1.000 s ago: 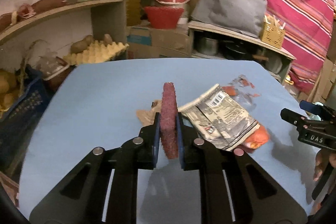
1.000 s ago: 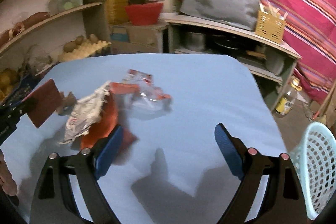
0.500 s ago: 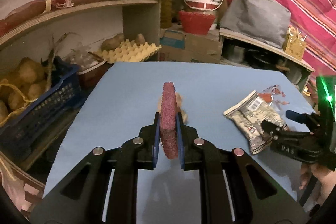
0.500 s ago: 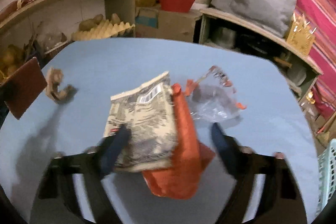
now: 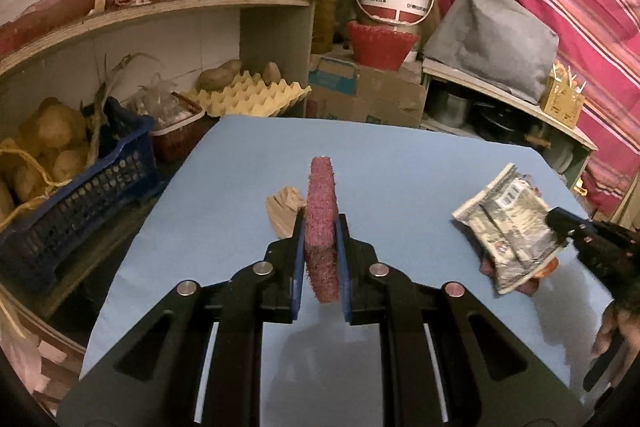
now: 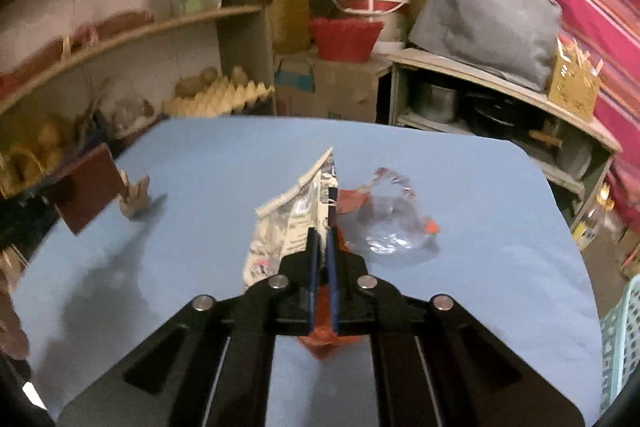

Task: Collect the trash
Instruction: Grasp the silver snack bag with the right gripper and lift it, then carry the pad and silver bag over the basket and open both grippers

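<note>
Presently, L to R: left tongs [image 5: 321, 227] are clamped on a maroon scouring pad [image 5: 321, 223], held on edge above the blue tabletop [image 5: 400, 163]. Pad is thick, fibrous, coarse and roughly rectangular; it is seated deep between the blue pads, so grip looks secure. Just behind it, on the tabletop, lies a crumpled tan paper scrap [image 5: 285, 207], small, light, not yet collected.

Centre: right tongs [image 6: 323, 247] are pinched onto the printed foil wrapper [image 6: 288, 223], a creased, glossy grey-white packet with barcode. An orange wrapper [image 6: 320, 341] sits beneath it; cannot tell whether it's caught in the same pinch. Whether the packet is off the tabletop: cannot tell.

Right of that: clear crinkled plastic wrapper [image 6: 390, 227] w/ red print, touching the orange piece, loose on the tabletop. Far right edge: pale teal lattice basket [image 6: 622, 339], probable bin.

Risks, judged:
- Foil is slick and thin; pinch is near one edge, so packet may slide out during transfer.
- Orange piece, if only partly gripped, may drop short of basket.
- Clear film is light; dragging adjacent pieces may shift it.
- Tan scrap sits low and close to left tongs; easily overlooked.
</note>
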The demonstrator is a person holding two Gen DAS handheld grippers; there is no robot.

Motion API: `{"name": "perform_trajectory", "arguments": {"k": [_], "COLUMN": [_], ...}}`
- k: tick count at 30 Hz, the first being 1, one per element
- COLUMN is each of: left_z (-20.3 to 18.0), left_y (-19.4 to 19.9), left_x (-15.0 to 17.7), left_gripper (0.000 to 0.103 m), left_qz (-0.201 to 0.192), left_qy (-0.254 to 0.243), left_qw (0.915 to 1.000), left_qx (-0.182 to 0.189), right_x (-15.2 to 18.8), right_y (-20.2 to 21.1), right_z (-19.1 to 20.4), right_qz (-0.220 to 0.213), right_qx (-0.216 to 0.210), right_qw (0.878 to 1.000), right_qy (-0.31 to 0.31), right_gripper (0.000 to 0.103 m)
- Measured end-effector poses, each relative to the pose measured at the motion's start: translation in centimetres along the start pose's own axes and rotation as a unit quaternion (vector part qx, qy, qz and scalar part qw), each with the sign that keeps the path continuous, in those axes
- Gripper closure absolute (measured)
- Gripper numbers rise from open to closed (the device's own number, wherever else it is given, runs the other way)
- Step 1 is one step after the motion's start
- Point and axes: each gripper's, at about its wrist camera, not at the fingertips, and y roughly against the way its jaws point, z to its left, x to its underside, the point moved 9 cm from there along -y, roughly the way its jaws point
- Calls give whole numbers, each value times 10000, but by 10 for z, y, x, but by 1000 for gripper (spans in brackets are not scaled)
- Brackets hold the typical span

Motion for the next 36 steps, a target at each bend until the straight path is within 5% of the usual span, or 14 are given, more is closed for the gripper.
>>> {"name": "perform_trajectory", "arguments": {"k": [8,17,36], "left_z": [-45,-143,-415], "left_y": [21,28,59], "left_x": [-12,-8,53], "left_gripper": [90,90,90], "left_qz": [-270,-297,-77], "left_qy": [-200,-600,-1656], "left_qw": [9991,9944,9611], "left_qx": [251,821,2211], "right_x": [-5,4,75], "right_y": [38,91,217], "right_z": [-64,-137,-353], "right_qz": [-222,-392,-499], "right_qx": [255,818,2069], "right_qw": [9984,9945,9637], "right_qy": [-446,-528,-1610], "right_gripper": [98,98,98]}}
